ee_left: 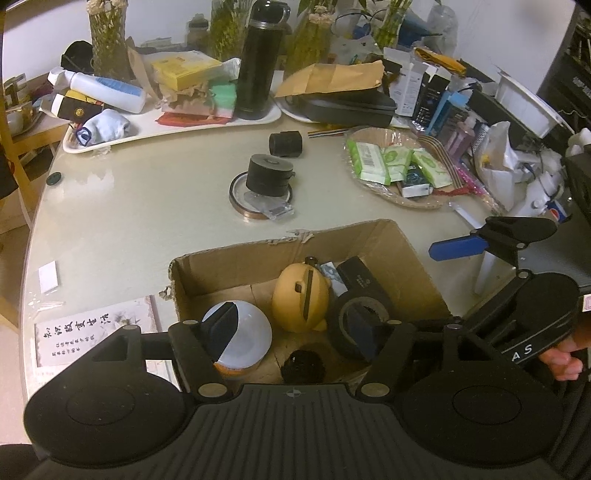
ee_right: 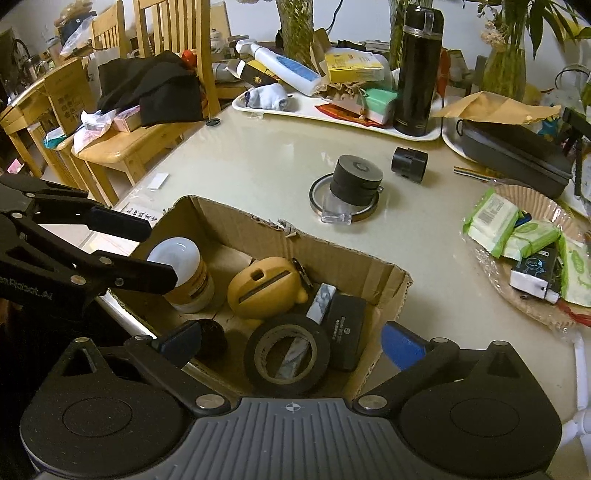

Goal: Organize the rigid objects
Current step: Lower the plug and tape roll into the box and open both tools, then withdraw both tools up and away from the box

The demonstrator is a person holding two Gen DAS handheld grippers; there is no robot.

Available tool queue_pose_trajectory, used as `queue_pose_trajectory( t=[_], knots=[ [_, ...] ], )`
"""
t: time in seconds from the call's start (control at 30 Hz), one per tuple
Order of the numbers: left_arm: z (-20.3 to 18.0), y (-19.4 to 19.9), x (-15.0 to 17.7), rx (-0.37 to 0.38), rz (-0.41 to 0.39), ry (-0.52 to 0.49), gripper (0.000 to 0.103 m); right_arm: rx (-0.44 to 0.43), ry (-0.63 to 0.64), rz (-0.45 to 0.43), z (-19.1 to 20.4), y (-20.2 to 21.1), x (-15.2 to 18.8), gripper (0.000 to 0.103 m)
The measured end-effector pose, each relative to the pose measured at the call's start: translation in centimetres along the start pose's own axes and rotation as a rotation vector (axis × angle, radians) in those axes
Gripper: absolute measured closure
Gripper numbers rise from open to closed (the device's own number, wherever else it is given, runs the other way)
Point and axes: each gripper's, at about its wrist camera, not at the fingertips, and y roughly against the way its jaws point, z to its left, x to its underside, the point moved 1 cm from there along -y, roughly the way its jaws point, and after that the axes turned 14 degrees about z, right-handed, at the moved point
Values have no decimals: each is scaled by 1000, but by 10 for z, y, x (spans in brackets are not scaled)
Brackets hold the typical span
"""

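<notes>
Cardboard box (ee_right: pixel 373 284) sits near on the table, already holding a bulb (ee_right: pixel 177 258), yellow toy (ee_right: pixel 258 291) and tape roll (ee_right: pixel 286 360).
Left gripper (ee_left: pixel 295 328) and right gripper (ee_right: pixel 295 341) both hover spread and empty over it; lowering carelessly could snag the torn rim or knock the bulb over.

One cardboard box (ee_right: pixel 229 225), one tape roll (ee_right: pixel 286 356), two black cylinders (ee_right: pixel 356 181) on the table.

A glossy pale table (ee_right: pixel 266 166) fills the room's middle under soft indoor light, with wooden chairs (ee_right: pixel 155 44) drawn up along one side, a plain white wall (ee_left: pixel 166 18) behind, and leafy plants in vases (ee_right: pixel 506 66) at the far edge.
</notes>
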Motion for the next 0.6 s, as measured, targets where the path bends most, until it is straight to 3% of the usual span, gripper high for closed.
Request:
queue_pose_trajectory(
  t=[0.6],
  knots=[
    [-1,0,2,3,-6,-4,38,6,-13,2,-2,-1,0,0]
  ],
)
